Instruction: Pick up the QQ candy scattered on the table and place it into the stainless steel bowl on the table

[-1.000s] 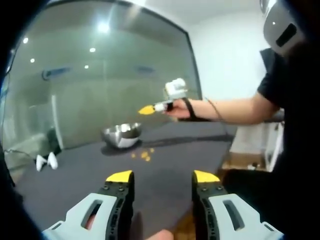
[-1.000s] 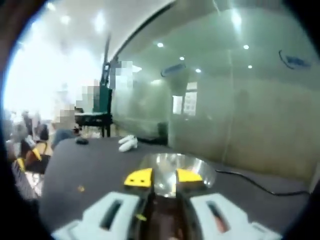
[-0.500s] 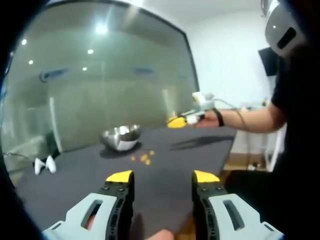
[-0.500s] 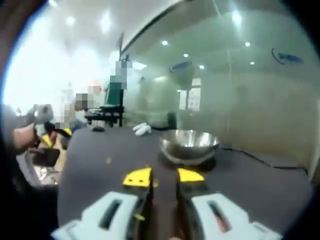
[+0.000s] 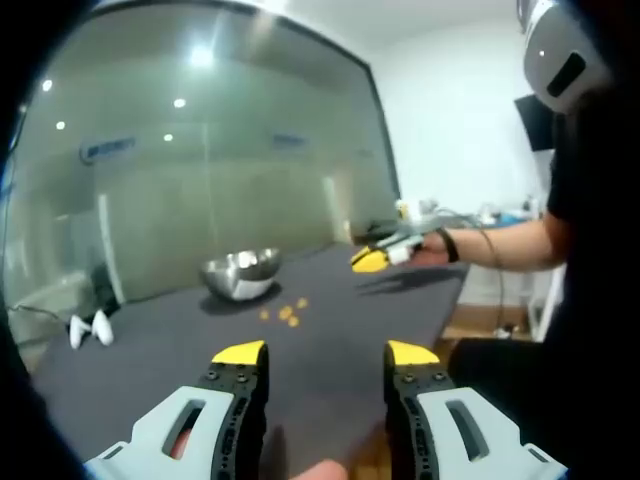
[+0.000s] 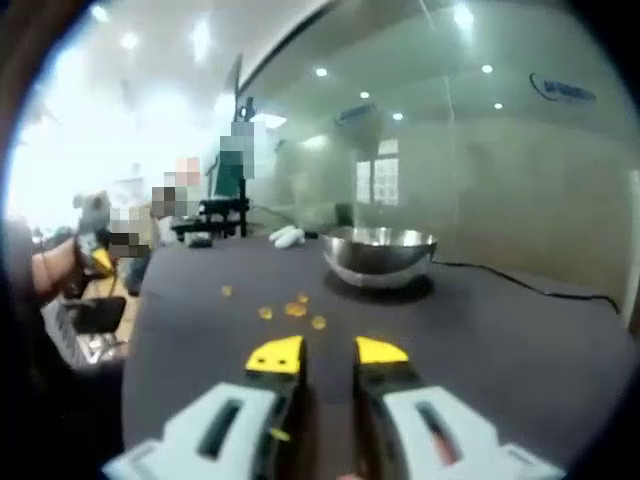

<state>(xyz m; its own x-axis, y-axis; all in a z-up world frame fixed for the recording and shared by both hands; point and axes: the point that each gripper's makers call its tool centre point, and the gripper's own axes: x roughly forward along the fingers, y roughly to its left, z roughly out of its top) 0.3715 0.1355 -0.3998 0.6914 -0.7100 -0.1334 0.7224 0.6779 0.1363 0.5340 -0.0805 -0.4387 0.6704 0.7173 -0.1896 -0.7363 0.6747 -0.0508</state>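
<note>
The stainless steel bowl stands on the dark grey table. Several small orange QQ candies lie scattered in front of it. My left gripper hovers open over the near edge of the table, far from the candies, with nothing between its jaws. My right gripper points at the candies from a short way off, its jaws a narrow gap apart and empty. From the left gripper view, the right gripper hangs low over the table in the person's hand.
A white object lies on the table beyond the bowl, near a glass wall. A thin cable runs across the table past the bowl. The person's arm reaches in from the right. The table edge is near the left gripper.
The right gripper has drawn back from above the bowl and dropped lower over the table; the candies now lie ahead of it. The left gripper has stayed put.
</note>
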